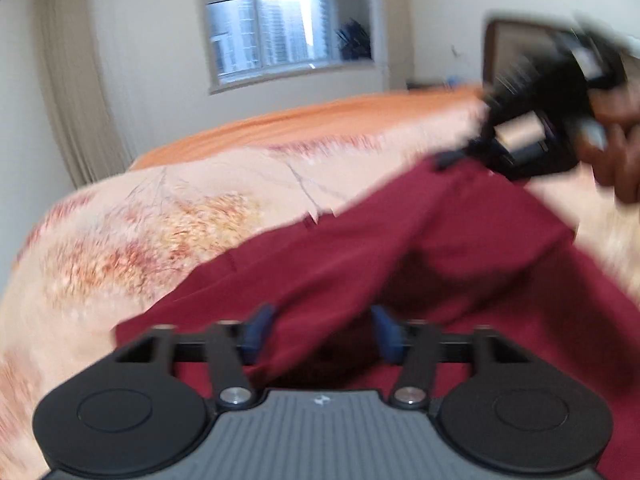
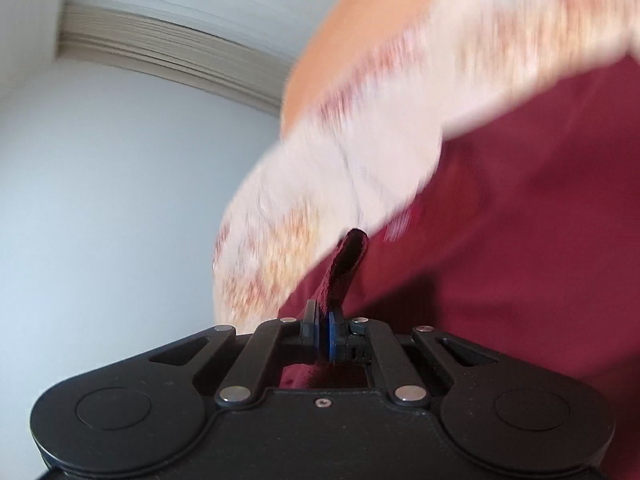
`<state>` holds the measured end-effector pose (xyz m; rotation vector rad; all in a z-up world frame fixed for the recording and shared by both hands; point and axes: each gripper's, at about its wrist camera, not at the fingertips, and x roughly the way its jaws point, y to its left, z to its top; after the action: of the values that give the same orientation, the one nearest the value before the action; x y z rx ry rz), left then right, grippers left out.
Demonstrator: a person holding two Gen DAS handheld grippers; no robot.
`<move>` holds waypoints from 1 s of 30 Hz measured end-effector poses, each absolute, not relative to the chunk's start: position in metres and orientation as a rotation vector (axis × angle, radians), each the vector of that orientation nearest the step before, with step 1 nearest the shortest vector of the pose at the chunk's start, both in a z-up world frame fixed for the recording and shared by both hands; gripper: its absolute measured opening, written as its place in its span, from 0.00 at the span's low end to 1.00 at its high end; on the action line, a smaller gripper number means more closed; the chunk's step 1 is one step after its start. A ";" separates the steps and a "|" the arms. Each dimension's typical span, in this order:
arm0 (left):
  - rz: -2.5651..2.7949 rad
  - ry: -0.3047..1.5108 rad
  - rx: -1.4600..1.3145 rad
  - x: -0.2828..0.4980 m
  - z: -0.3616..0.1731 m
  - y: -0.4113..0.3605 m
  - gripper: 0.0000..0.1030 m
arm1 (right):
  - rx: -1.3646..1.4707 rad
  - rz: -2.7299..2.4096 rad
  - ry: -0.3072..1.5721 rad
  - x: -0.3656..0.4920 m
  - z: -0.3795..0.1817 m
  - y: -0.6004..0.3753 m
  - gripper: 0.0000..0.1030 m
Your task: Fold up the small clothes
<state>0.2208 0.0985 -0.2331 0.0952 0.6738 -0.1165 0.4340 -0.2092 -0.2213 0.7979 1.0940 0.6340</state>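
Maroon fabric, one small garment (image 1: 420, 248), was lifted partly clear of a bed (image 1: 160, 216) covered in a pale floral spread with an orange sheet beyond it.

Left item: left gripper (image 1: 322, 330), blue-padded fingers (image 1: 260, 330) standing well apart, released. A fold of the garment draped across and between the fingers, but the pads did not pinch it. Whether any cloth was caught on one finger could not be told.

Centre item: garment body, slung in a sagging span from the left gripper up to the far right, its lower edge resting on the spread. Motion blur obscured seams and hems; the type of garment could not be determined.

Right item: right gripper (image 2: 323, 336), seen in its own view with jaws clenched on a narrow strip of the maroon cloth, which stood up beyond the pads. In the left view the same tool (image 1: 520, 148) appeared held by a hand (image 1: 612, 140) at the garment's upper corner.

Background: window (image 1: 272, 28) and curtain (image 1: 68, 92), far from the work.

Risks, as judged: only one corner was secured, so a fast lift could let the loose side slide off the open left fingers and bunch. The right grip held a thin edge only; a tug might pull it free. Closing the left gripper on a doubled fold would set a crooked crease.
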 end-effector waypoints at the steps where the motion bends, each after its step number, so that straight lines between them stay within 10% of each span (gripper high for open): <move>1: -0.114 0.669 0.054 0.222 -0.227 0.106 0.69 | 0.771 0.611 1.073 0.437 -0.217 -0.226 0.03; 18: -0.005 0.805 -0.033 0.261 -0.249 0.136 0.69 | 0.593 0.231 1.177 0.423 -0.248 -0.350 0.04; 30: -0.030 0.912 -0.164 0.239 -0.274 0.154 0.69 | 0.496 0.504 1.079 0.436 -0.198 -0.285 0.38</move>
<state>0.2385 0.1540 -0.2739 -0.1639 0.9119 -0.0299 0.4363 -0.2851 -0.1980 0.4963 1.0792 0.5041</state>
